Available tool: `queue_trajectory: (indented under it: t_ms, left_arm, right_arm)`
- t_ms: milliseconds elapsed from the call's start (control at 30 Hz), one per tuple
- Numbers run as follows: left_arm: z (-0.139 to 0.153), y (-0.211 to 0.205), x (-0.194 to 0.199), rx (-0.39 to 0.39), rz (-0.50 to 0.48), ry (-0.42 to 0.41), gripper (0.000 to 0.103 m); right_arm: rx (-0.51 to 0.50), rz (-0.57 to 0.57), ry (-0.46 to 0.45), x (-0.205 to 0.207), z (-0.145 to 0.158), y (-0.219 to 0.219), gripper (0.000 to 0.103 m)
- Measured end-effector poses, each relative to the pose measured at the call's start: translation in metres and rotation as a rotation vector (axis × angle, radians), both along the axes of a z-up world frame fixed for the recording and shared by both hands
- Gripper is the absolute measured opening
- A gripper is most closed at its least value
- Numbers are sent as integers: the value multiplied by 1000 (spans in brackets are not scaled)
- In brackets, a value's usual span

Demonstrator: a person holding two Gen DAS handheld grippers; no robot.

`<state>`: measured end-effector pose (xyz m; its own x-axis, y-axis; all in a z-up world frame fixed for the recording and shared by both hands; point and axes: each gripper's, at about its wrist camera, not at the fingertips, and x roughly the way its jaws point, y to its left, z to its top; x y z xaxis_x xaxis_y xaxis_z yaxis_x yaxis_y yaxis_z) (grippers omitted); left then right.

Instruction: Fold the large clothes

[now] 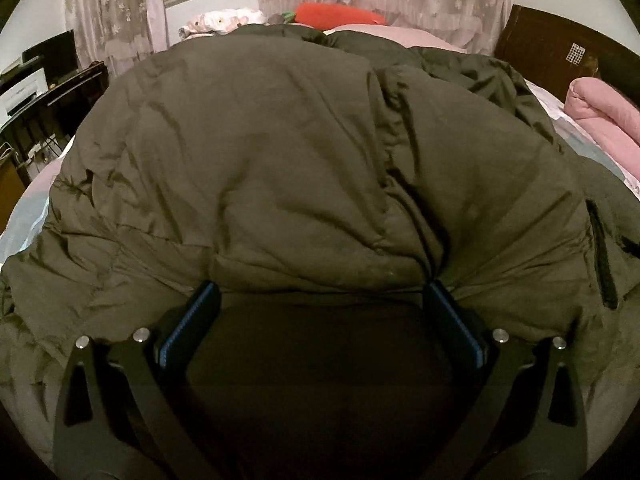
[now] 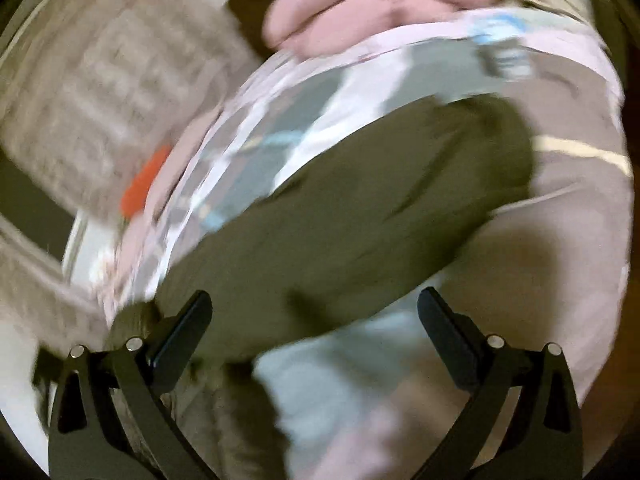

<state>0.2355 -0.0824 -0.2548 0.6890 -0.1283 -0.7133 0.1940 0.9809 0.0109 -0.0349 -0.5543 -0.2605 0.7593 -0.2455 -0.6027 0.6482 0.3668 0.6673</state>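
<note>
Now left gripper spread at olive coat, right gripper spread

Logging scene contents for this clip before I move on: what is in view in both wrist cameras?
padded coat: one, olive green, spread across the bed, filling the left view
bed sheet: one, pale pink and blue pattern, under the coat
folded quilt: one, pink, right side of bed
plush toy: one, red, at the far side of the bed
curtains: lace, beige, back wall
headboard: one, dark brown, right
left tongs: open, at the coat's near edge
right tongs: open, view blurred
</note>
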Motion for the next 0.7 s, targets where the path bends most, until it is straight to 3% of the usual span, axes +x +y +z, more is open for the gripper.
queue_trajectory:
  t_ms: [200,433,467,500,567,600,700]
  left_arm:
    - [-4,3,-6,-13,-2,-8,101]
    - [-5,12,-6,-49,-6,-9,101]
    - [-5,14,-6,-59,-8,-10,101]
    - [-5,15,-5,-65,-8,-10,101]
    - [-4,17,-5,-79,-10,-10,101]
    - [-4,17,-5,-82,-11,-10,101]
    - [-4,17,-6,-92,-11,-10,101]
  right_arm:
    - [118,-70,-52,-3,-34,-57,102]
    - [-43,-110,21,60,-23,-61,102]
    - [-71,-113,15,65,-23,-62,92]
    - [-85,-128,-2,67,-24,-62,62]
    - [-65,-125,-23,70,-27,-61,30]
    - [-61,-109,-21,74,-27,-63,21]
    - [-102,-85,8,75,-20,-55,16]
